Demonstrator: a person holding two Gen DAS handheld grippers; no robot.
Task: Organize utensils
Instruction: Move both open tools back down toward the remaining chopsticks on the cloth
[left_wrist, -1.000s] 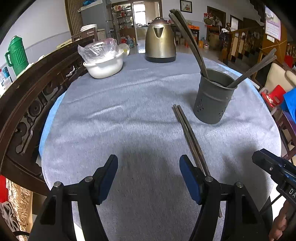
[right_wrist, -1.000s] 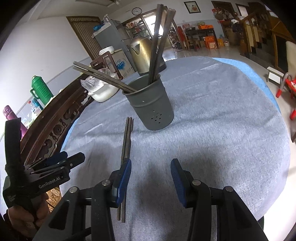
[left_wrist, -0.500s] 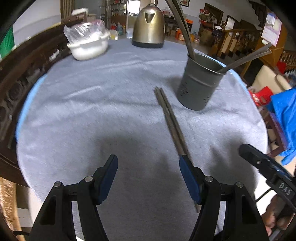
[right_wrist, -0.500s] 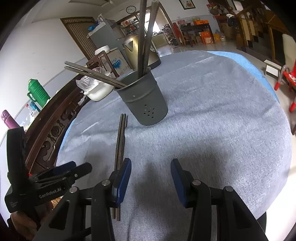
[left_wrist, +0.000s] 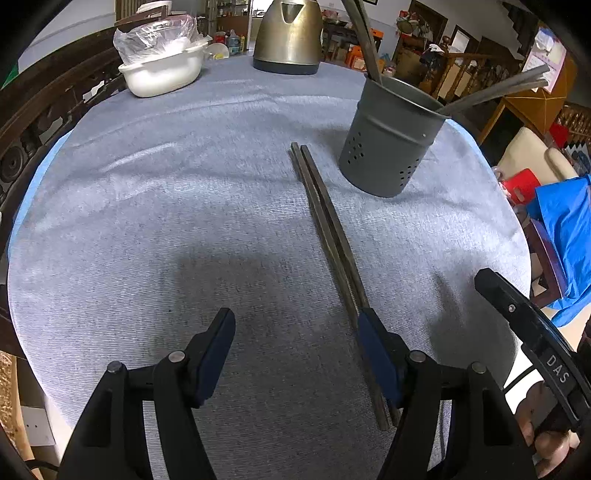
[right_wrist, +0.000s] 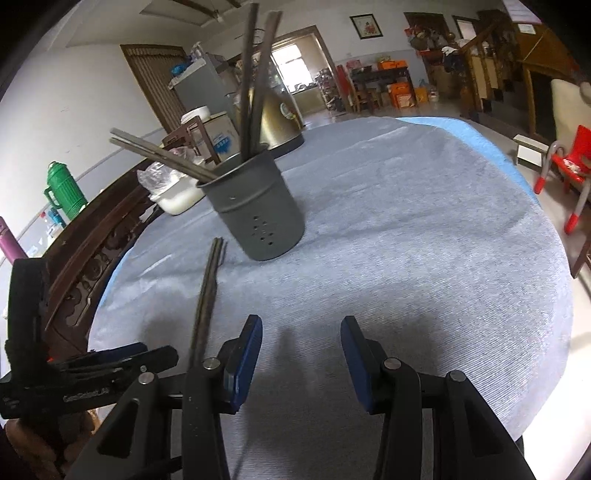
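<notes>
Hovering low over the table (left_wrist: 155, 206), left hand-held gripper (left_wrist: 295, 328) spread wide and gripping nothing, its right finger (left_wrist: 373, 347) lying over the near end of the chopsticks (left_wrist: 325, 225). Hanging just right of that pair, right hand-held gripper (right_wrist: 301, 347) also spread and carrying nothing. Standing upright beyond the far tips, holder (left_wrist: 391, 144) keeping four more sticks. Sitting far behind, kettle (left_wrist: 288, 37) and bowl (left_wrist: 162, 72).
</notes>
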